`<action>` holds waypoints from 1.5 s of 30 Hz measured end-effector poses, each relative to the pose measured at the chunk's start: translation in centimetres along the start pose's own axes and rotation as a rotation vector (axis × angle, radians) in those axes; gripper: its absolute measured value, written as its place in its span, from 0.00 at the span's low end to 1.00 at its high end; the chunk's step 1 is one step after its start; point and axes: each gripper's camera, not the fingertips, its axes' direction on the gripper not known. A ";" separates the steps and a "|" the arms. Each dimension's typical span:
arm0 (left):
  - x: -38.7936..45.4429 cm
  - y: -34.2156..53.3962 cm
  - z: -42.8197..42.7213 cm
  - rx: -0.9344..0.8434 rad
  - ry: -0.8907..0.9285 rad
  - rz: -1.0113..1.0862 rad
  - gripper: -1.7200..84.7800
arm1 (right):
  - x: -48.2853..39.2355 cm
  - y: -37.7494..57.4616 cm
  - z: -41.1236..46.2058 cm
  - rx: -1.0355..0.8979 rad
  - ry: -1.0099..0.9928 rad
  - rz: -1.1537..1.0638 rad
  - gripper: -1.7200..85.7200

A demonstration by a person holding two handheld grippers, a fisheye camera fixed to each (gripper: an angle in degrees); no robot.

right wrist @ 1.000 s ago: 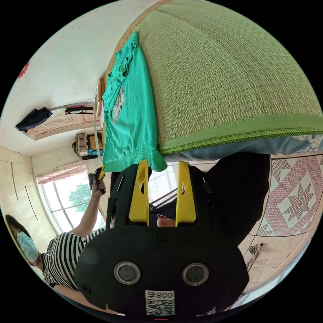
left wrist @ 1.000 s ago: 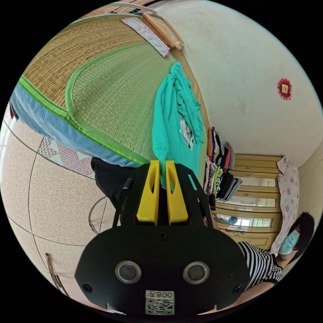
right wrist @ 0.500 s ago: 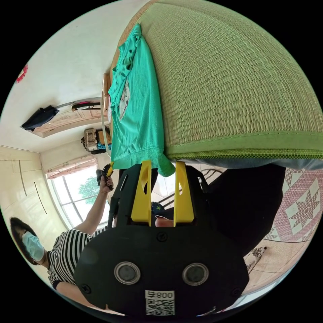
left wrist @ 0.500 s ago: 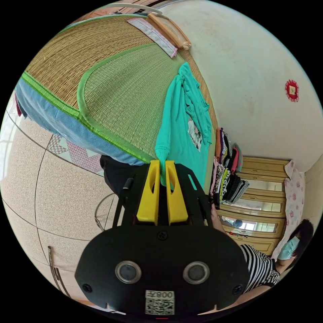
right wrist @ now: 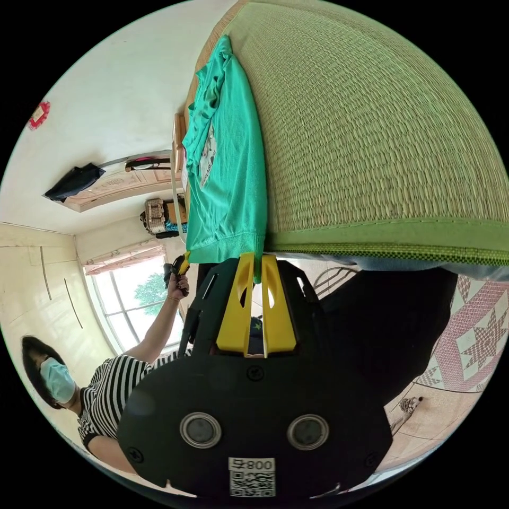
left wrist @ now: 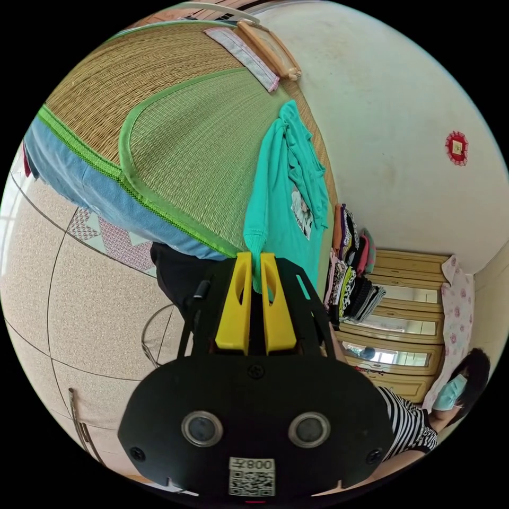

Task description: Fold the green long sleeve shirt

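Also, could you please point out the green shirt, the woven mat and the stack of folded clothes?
green shirt (left wrist: 275, 207), left gripper view, on its body panel.
woven mat (right wrist: 371, 132), right gripper view, on its bare weave.
stack of folded clothes (left wrist: 352, 265), left gripper view, on its middle.

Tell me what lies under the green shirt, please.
Under the green shirt lies the woven straw mat on the bed; its hem hangs past the mat's edge, where both grippers pinch it. The mat beneath the shirt is covered.
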 end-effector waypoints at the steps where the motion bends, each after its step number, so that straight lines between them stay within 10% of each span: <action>1: 0.0 0.3 -0.3 0.003 0.009 0.003 0.05 | -0.2 0.4 -0.5 0.009 -0.016 -0.009 0.04; 45: -0.1 13.0 -9.8 0.150 0.447 0.246 0.05 | -10.3 23.3 -17.0 0.217 -0.231 -0.512 0.03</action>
